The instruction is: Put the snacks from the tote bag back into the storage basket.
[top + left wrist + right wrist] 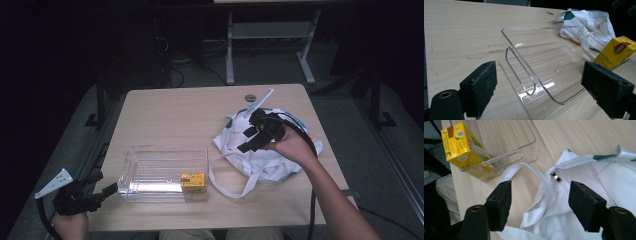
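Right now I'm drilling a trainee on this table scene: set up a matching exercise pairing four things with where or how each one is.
Things:
1. yellow carton
2. white cloth bag
3. clear tray
4. left gripper

Places or states:
A. crumpled on the table's right part, strap looping toward the tray
B. open, at the table's near left edge, just off the tray's end
C. inside the tray, at its near right corner
D. flat on the table, left of the bag

Pairs: 1-C, 2-A, 3-D, 4-B
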`<control>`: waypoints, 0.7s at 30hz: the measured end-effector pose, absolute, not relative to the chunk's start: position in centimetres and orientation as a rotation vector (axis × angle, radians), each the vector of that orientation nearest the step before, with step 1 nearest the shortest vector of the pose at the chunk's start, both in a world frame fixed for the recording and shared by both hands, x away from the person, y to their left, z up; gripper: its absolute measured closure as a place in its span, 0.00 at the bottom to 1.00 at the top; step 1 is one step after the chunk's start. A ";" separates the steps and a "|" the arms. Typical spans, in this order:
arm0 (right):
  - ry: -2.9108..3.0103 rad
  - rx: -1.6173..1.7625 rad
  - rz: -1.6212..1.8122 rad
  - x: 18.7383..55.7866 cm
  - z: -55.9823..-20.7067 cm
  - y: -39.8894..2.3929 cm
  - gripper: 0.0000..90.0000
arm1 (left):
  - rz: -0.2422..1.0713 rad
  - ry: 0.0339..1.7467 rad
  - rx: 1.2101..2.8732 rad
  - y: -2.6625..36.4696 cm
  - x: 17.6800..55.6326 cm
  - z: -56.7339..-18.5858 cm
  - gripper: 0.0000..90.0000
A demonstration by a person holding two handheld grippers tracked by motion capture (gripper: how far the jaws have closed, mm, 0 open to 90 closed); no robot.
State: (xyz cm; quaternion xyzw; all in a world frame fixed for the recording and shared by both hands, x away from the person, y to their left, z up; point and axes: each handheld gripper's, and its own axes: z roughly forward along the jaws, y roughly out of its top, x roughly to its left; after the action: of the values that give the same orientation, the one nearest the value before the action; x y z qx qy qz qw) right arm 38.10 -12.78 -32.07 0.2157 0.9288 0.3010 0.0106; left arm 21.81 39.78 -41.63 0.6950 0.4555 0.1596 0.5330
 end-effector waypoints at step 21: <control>2.831 0.814 0.979 37.1 -34.3 -17.6 0.37 | 0.380 1.083 1.667 39.8 21.9 -41.6 0.14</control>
State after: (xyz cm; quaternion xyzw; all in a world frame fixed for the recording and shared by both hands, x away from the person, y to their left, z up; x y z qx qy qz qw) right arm 37.11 -17.59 -34.34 0.2623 0.9118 0.3153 0.0185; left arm 21.87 39.75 -41.64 0.6984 0.4536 0.1591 0.5303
